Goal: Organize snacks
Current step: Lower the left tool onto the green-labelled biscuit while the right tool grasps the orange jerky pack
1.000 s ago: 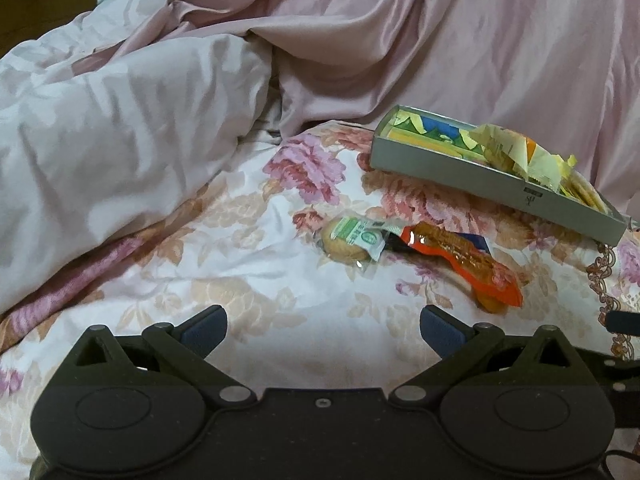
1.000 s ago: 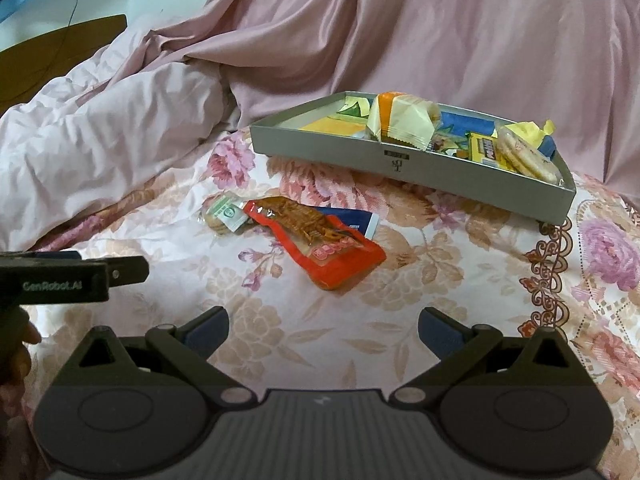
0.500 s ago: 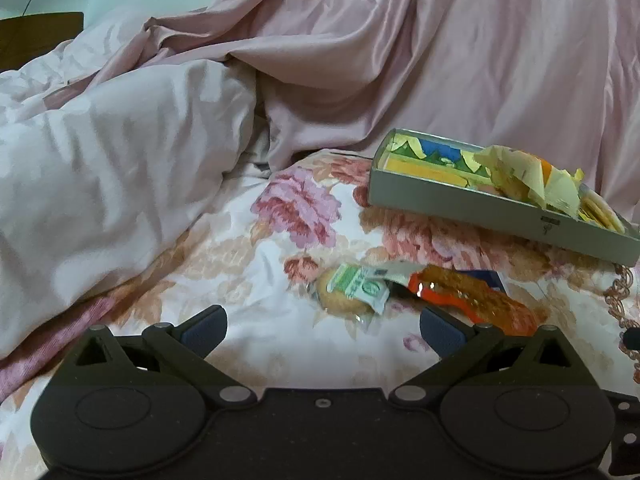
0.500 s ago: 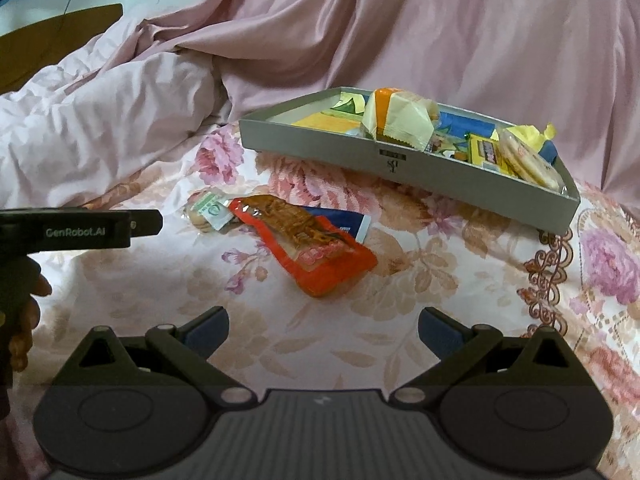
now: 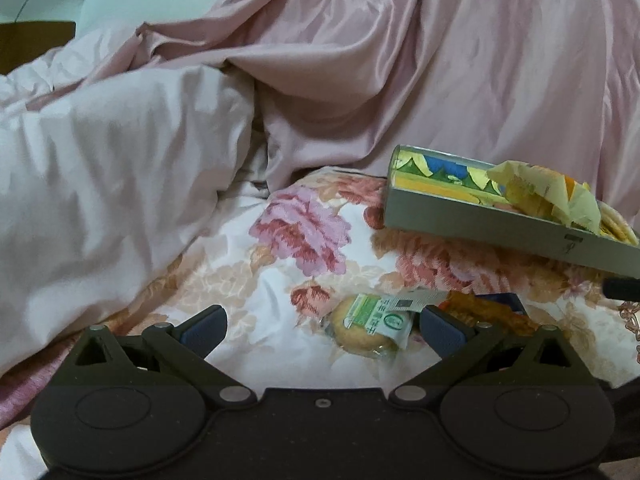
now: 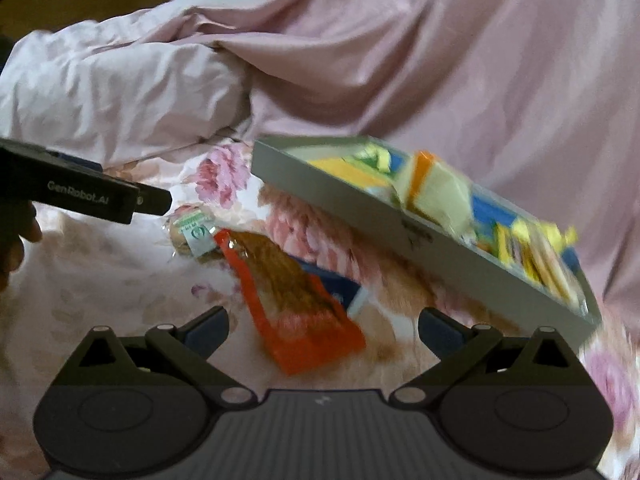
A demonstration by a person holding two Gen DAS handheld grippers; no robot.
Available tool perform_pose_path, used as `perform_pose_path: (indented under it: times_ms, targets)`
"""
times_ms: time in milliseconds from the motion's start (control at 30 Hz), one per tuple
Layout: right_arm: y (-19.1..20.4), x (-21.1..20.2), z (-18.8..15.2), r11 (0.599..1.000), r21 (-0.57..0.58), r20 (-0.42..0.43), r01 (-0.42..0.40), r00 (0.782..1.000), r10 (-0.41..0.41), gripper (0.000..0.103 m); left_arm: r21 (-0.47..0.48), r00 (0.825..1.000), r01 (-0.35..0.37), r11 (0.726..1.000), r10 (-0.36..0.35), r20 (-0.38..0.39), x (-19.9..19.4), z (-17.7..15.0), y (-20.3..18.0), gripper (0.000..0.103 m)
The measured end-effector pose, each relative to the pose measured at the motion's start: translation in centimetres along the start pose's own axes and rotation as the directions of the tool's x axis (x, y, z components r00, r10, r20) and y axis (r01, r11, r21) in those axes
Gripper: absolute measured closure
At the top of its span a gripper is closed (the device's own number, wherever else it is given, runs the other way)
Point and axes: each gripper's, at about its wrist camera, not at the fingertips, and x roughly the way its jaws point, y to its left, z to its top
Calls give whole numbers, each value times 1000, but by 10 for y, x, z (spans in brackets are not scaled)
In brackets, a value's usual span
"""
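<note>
My left gripper (image 5: 322, 326), jaws spread, hovers at the small round cake in crinkly clear wrapper (image 5: 370, 330) on the floral bedsheet (image 5: 256, 300); it looks light and crushable, so I'd pinch gently across its middle.

Legible: "GenRobot.AI" in pale letters on the black side of the left claw (image 6: 86, 194), seen from the right wrist view. Green-and-white label on the wrapped cake (image 5: 366, 326) carries print and a round mark, unreadable. Dark mark on the grey box (image 5: 500, 234) wall, undecipherable.

Wrapped round cake (image 5: 366, 330) beside orange snack pouch (image 6: 296, 304); filled grey tray (image 6: 360, 216) behind.
</note>
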Motion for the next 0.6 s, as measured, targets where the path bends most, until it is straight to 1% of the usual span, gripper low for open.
perform_pose_path:
  times_ms: [100, 167, 300, 367, 433, 533, 600]
  targets:
    - [9, 17, 1, 997, -78, 21, -28, 999, 30, 0, -5, 1000, 10, 1000, -10, -15, 4, 0, 3, 1]
    - [17, 30, -1, 991, -131, 8, -30, 999, 31, 1, -1, 1000, 10, 1000, -11, -18, 4, -1, 3, 1]
    - [28, 46, -1, 983, -182, -14, -37, 999, 35, 5, 20, 999, 16, 1000, -16, -32, 6, -5, -1, 1]
    - [30, 50, -1, 980, -194, -10, -37, 999, 36, 6, 36, 999, 21, 999, -20, -37, 6, -7, -4, 1]
    - [30, 54, 1, 980, -196, -14, -37, 999, 35, 9, 51, 999, 29, 998, -27, -40, 6, -9, -7, 1]
    - [29, 63, 1, 981, -187, -42, -46, 998, 39, 14, 66, 998, 36, 997, -33, -45, 6, -10, -10, 1]
    - [26, 65, 2, 984, -167, -48, -69, 997, 61, 21, 73, 998, 40, 997, -37, -44, 6, -11, -12, 1]
